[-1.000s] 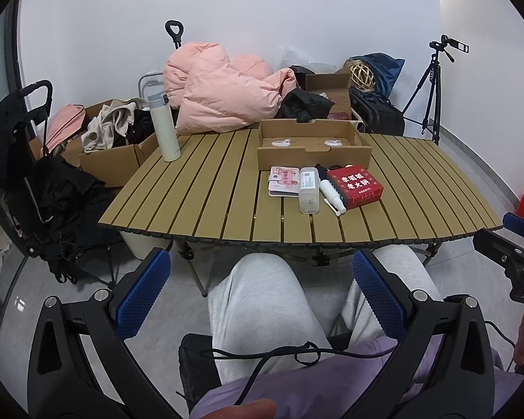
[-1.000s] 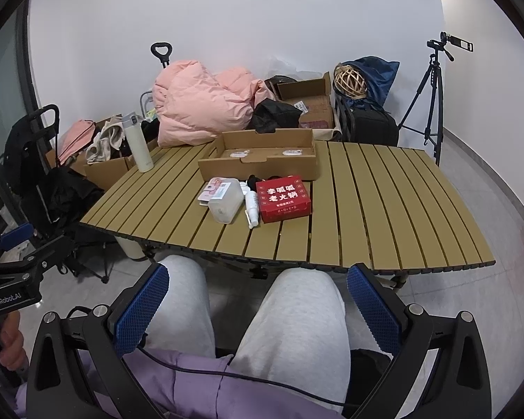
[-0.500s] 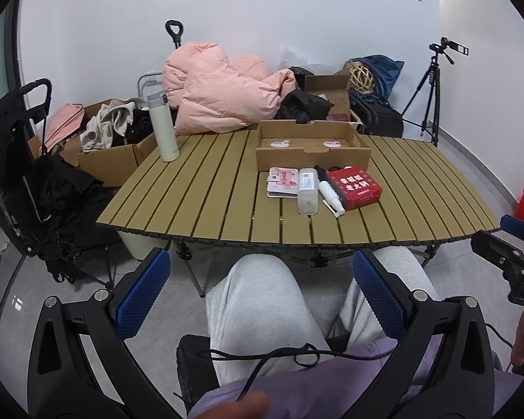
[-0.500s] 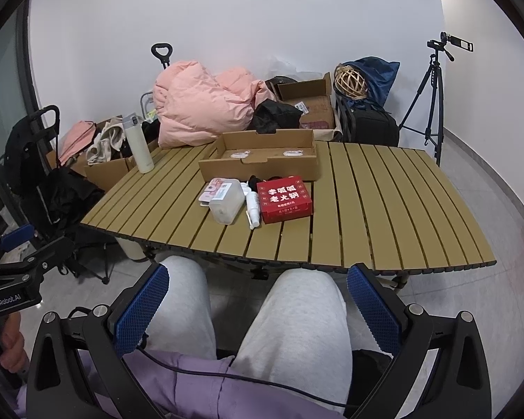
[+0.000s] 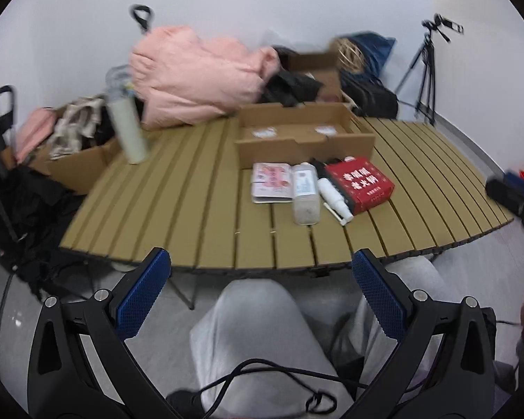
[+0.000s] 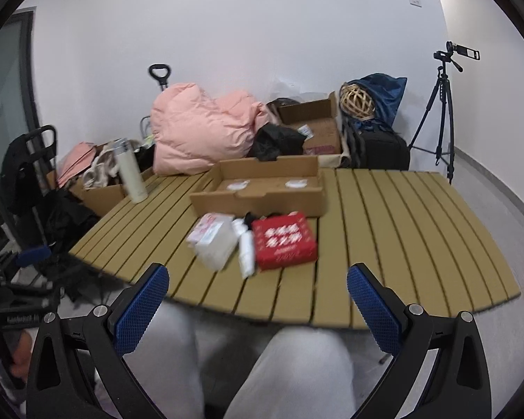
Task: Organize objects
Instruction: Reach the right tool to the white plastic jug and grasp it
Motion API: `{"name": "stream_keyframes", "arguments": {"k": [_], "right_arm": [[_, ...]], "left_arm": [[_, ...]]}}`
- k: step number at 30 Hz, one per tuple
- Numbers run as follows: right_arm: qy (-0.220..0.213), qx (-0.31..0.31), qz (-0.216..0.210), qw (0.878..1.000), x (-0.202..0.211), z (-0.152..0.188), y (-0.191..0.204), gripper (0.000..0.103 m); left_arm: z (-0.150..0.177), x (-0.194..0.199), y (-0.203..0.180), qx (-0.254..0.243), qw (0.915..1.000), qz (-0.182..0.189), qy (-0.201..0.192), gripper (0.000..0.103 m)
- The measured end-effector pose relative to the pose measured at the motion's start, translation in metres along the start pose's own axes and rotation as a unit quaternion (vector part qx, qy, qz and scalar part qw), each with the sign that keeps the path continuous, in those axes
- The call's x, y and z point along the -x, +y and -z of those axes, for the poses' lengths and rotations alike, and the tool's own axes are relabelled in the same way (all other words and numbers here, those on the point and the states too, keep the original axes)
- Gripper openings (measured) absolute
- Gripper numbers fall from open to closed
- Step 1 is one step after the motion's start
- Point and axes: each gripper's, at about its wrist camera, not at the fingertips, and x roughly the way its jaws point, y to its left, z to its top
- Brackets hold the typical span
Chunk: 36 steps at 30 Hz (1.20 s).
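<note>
Red box: flat red cardboard box [image 5: 359, 184] printed with white characters; lies on the slatted tan wooden table [image 5: 192, 202], rightmost of a row near the front edge, just before the open shallow brown cardboard tray [image 5: 305, 132].
White bottle: small white spray bottle [image 5: 333, 197] lying on its side, touching the red box's left edge.
Clear bottle: clear rectangular plastic bottle [image 5: 305, 192] with a white label, lying flat, between the white bottle and the pink-printed flat packet [image 5: 271, 186].
Black item: small black object [image 6: 250, 217] behind the bottles; mostly covered, kind not readable.
Tray contents: two white round patches inside; too blurred to identify.
Flask: tall cream insulated flask [image 6: 131, 171] upright at the table's far left corner.
Left gripper: [image 5: 262, 293] blue-padded fingers spread wide, holding nothing, above grey-trousered knees, short of the table edge.
Right gripper: [image 6: 258, 303] fingers [image 6: 141, 309] likewise spread wide and empty; tips overlap the table's front edge in the right wrist view.
Legibility: both views motion-blurred; box characters and labels unreadable; the pile of a pink quilted jacket [image 6: 202, 129], boxes and bags behind the table partly hidden.
</note>
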Motion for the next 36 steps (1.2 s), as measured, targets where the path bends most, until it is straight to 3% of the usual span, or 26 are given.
{"name": "stream_keyframes", "arguments": {"k": [2,4,6,7,9,11,14,16,17,18,21,23,25,26,27,30,31,32,34,36], "right_arm": [[-0.012,-0.005,-0.001,1.000,-0.014,-0.013,-0.009,0.103],[-0.007,-0.017,-0.010,1.000,-0.039,-0.021,-0.019,0.103],[0.085,-0.028,-0.032,0.996,-0.086,-0.023,-0.029,0.103],[0.108,-0.041,-0.044,0.992,-0.103,-0.021,-0.035,0.103],[0.105,-0.042,-0.026,0.993,-0.120,-0.020,-0.037,0.102],[0.100,-0.020,-0.001,0.995,-0.134,-0.018,-0.032,0.093],[0.122,-0.009,-0.016,0.992,-0.159,-0.013,-0.025,0.085],[0.133,0.004,-0.022,0.991,-0.174,-0.011,-0.021,0.084],[0.134,0.012,-0.022,0.991,-0.179,-0.011,-0.017,0.084],[0.134,0.017,-0.023,0.991,-0.182,-0.011,-0.014,0.084],[0.138,0.022,-0.035,0.990,-0.197,-0.012,-0.007,0.084],[0.147,0.024,-0.040,0.988,-0.206,-0.012,-0.001,0.084],[0.149,0.029,-0.047,0.987,-0.208,-0.012,0.005,0.084],[0.150,0.032,-0.052,0.987,-0.209,-0.012,0.010,0.084],[0.153,0.035,-0.058,0.986,-0.210,-0.011,0.015,0.084],[0.168,0.048,-0.075,0.982,-0.222,-0.005,0.034,0.083],[0.173,0.050,-0.079,0.981,-0.228,-0.004,0.040,0.077],[0.179,0.053,-0.085,0.979,-0.234,-0.001,0.048,0.067],[0.192,0.059,-0.099,0.975,-0.248,0.002,0.061,0.058],[0.198,0.057,-0.114,0.972,-0.259,0.001,0.070,0.057]], "left_arm": [[-0.014,-0.022,0.000,0.014,0.9998,-0.010,-0.007,0.103],[-0.025,-0.053,-0.004,0.018,0.9998,0.009,-0.001,0.103],[-0.031,-0.084,-0.013,0.014,0.9987,0.046,0.015,0.099],[-0.033,-0.099,-0.023,0.008,0.9983,0.054,0.020,0.097],[-0.038,-0.123,-0.040,-0.014,0.9983,0.053,0.017,0.092],[-0.042,-0.142,-0.048,-0.022,0.9982,0.049,0.025,0.092],[-0.044,-0.173,-0.047,-0.009,0.9976,0.046,0.050,0.089],[-0.041,-0.186,-0.037,0.021,0.9959,0.057,0.068,0.069],[-0.039,-0.190,-0.031,0.033,0.9944,0.069,0.073,0.046],[-0.038,-0.195,-0.027,0.046,0.9920,0.086,0.080,0.038],[-0.037,-0.193,-0.020,0.042,0.9900,0.100,0.090,0.037],[-0.037,-0.188,-0.009,0.052,0.9808,0.147,0.118,0.037],[-0.034,-0.184,0.008,0.057,0.9641,0.217,0.142,0.037],[-0.032,-0.184,0.015,0.053,0.9605,0.228,0.151,0.038],[-0.031,-0.186,0.022,0.049,0.9612,0.222,0.156,0.039],[-0.031,-0.199,0.049,0.061,0.9766,0.145,0.146,0.049],[-0.033,-0.200,0.054,0.067,0.9793,0.127,0.143,0.049],[-0.033,-0.199,0.060,0.075,0.9805,0.116,0.139,0.049],[-0.033,-0.187,0.076,0.109,0.9800,0.116,0.119,0.050],[-0.027,-0.176,0.088,0.144,0.9780,0.105,0.109,0.053]]}}
